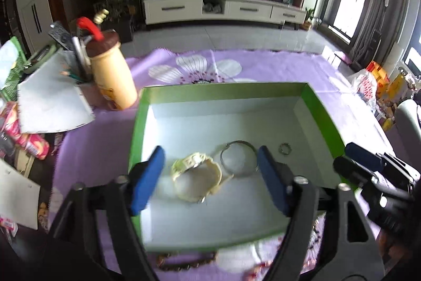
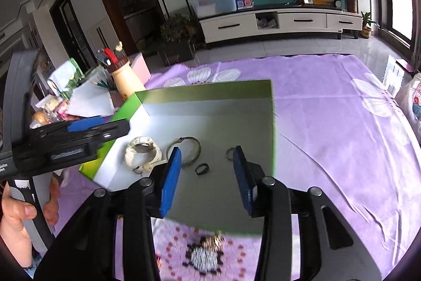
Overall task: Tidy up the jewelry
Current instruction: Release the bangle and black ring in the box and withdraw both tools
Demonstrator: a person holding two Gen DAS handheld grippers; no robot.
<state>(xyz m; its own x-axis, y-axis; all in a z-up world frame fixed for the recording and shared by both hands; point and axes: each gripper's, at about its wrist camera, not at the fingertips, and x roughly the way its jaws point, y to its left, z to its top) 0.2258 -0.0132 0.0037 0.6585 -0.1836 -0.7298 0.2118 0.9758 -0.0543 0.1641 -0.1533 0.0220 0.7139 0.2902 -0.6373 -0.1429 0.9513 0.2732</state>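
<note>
Inside green box [image 2: 205, 88]: one watch [image 2: 142, 153], two rings [image 2: 202, 169].

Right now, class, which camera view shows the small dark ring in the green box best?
The right wrist view: the dark ring lies clear on the box floor, between the claw's blue fingers. In the left wrist view I cannot find it; the left claw's right finger may cover that spot.
</note>
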